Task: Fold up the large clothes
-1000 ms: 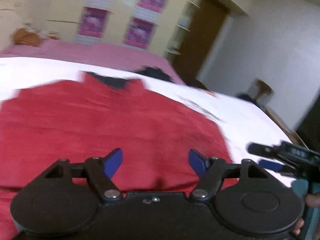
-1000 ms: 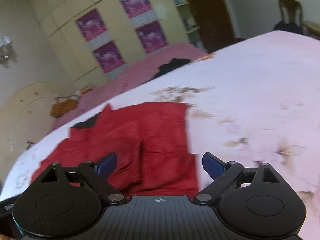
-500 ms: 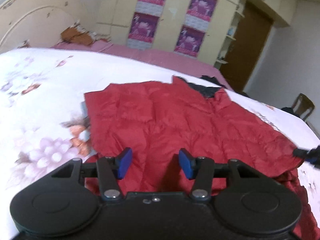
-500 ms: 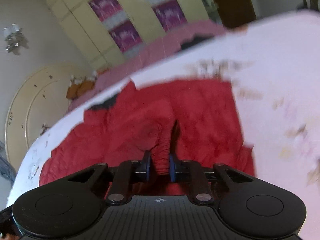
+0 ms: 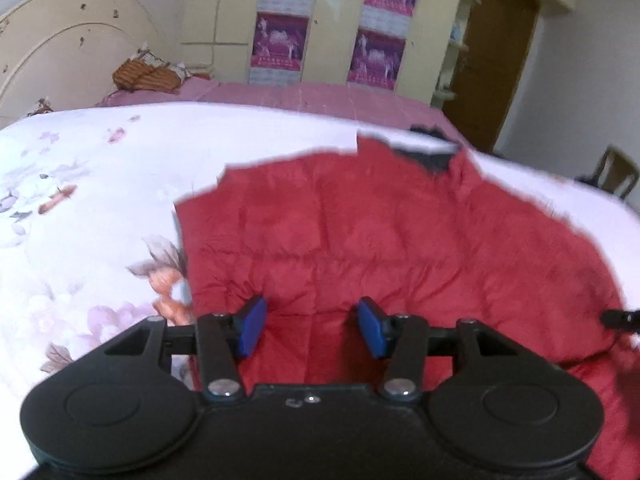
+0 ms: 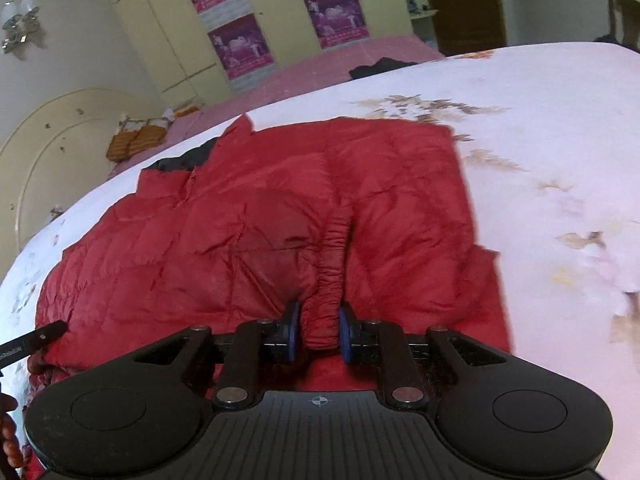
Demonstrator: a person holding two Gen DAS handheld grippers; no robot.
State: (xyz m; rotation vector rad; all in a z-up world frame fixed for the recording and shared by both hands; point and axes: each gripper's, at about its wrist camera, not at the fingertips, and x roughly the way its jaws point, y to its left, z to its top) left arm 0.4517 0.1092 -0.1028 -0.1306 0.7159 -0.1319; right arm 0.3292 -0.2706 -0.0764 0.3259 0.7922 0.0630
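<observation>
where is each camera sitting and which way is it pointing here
Left wrist: rides on the left tool, looking forward over its open blue fingers across the red jacket on the floral bedspread toward the wardrobe.
Right wrist: rides on the right tool, shut on the jacket's sleeve cuff, facing the same wardrobe; the other tool's tip shows at far left.
Shared: jacket, bedspread, wardrobe posters.

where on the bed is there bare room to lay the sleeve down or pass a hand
Bare floral bedspread lies right of the red jacket, out to the bed's edge, and left of it toward the headboard. The middle is crowded: the right gripper pinches the cuff there, and the open left gripper hovers over the hem.
</observation>
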